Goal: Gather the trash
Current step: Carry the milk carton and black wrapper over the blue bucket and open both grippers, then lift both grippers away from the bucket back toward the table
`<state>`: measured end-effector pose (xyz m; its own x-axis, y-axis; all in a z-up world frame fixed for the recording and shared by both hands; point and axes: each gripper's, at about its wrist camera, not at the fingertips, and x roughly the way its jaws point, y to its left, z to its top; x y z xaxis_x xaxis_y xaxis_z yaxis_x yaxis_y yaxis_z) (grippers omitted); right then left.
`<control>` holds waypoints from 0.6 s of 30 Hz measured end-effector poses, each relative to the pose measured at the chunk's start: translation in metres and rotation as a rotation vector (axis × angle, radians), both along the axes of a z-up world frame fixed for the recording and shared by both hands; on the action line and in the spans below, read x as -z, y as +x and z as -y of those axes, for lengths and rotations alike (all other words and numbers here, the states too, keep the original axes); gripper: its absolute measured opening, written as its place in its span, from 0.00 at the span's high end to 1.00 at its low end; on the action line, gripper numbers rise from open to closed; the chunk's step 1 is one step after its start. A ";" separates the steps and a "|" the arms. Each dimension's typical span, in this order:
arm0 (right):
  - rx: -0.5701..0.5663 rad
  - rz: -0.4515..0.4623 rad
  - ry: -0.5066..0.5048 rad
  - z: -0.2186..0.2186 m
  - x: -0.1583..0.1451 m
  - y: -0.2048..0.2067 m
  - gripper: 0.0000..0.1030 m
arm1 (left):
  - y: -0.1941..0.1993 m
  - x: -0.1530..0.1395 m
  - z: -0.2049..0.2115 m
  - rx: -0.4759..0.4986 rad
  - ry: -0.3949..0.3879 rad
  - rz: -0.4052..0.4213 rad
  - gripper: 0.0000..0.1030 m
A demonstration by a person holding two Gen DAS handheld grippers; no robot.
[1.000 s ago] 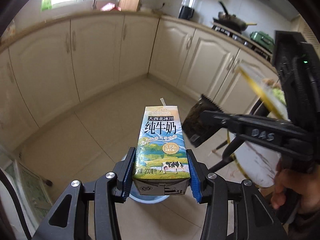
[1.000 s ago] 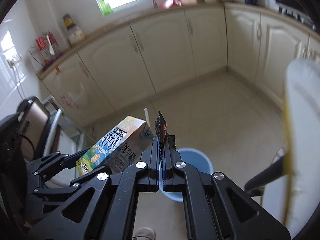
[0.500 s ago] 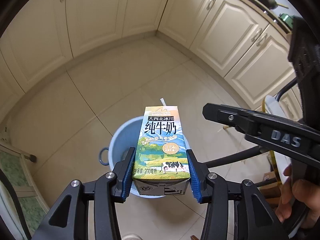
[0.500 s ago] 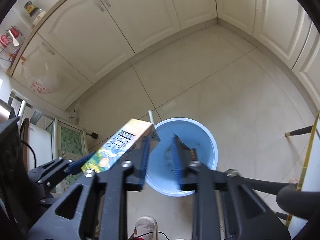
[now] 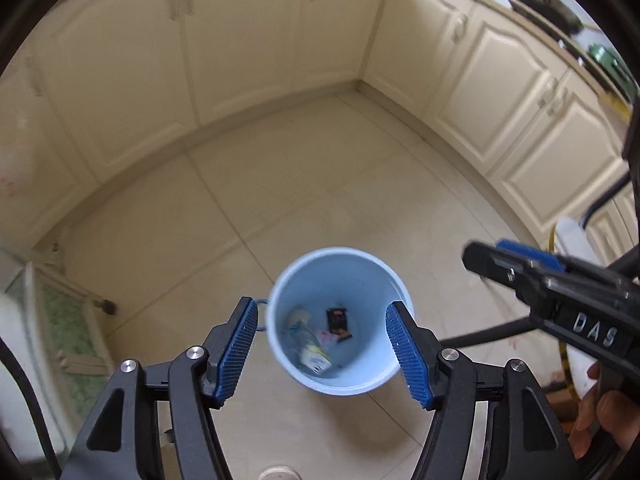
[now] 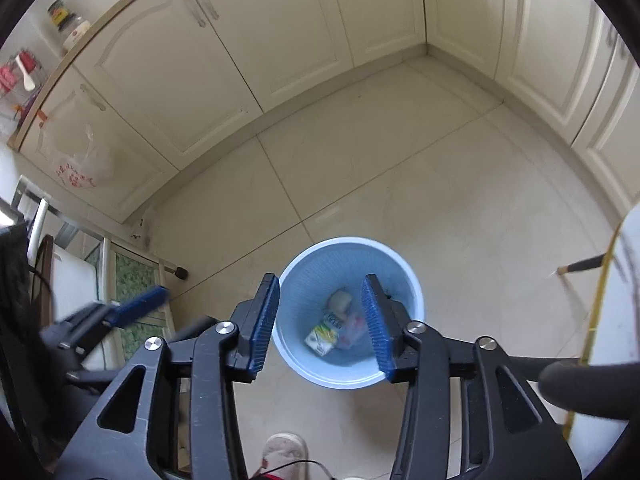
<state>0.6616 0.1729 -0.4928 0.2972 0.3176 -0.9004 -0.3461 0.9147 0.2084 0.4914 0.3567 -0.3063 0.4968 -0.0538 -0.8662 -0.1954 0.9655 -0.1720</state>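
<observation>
Both my left tool [image 5: 322,354] and right tool [image 6: 322,324] are opening, nothing between them, above the blue bin [image 5: 384,280]; the milk carton [image 6: 322,336], somewhat blurred, lies inside.

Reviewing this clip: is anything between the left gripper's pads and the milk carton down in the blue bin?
Nothing: in the left wrist view the opening left gripper holds nothing, and only air separates it from the milk carton in the blue bin.

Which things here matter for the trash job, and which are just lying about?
Job:
blue bin
milk carton inside it
dark wrapper inside it
left hand-held gripper, opening, empty
right hand-held gripper, opening, empty

Lying about:
cabinets
plastic bag
slipper
</observation>
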 end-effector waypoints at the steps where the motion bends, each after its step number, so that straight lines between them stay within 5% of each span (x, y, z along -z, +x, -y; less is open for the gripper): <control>1: -0.006 0.012 -0.002 -0.002 -0.008 -0.005 0.56 | -0.001 -0.010 -0.003 -0.016 0.005 0.016 0.39; 9: -0.038 0.141 0.016 -0.014 -0.091 -0.058 0.48 | -0.023 -0.102 0.001 -0.060 0.084 0.196 0.33; 15: -0.037 0.333 0.017 -0.005 -0.182 -0.128 0.32 | -0.054 -0.176 0.056 -0.091 0.168 0.346 0.20; 18: 0.004 0.426 0.032 0.017 -0.230 -0.166 0.11 | -0.075 -0.213 0.087 -0.096 0.203 0.439 0.12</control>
<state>0.4953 0.1562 -0.2631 0.6422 0.3414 -0.6863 -0.4035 0.9118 0.0760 0.4164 0.2697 -0.0935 0.8120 0.1585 -0.5618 -0.2362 0.9693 -0.0679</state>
